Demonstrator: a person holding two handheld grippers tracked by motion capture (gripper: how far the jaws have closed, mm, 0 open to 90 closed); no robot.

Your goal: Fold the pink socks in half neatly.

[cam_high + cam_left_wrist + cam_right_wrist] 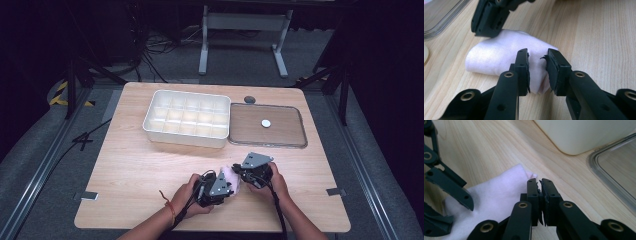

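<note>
Item: 1 folded pale pink cloth [506, 53], lying on the wooden table [150, 170] near its front edge, with the right gripper [539, 182] pinching 1 edge between shut jaws and the left gripper [537, 56] straddling a folded corner, jaws narrowly apart and not pressing. Risk: the thin fabric is likely slipping free or unfolding if the 2 grippers pull apart unevenly. Surroundings: 1 white compartment box [187, 117] and 1 clear lid [267, 125] are sitting farther back, obstructing nothing.
</note>
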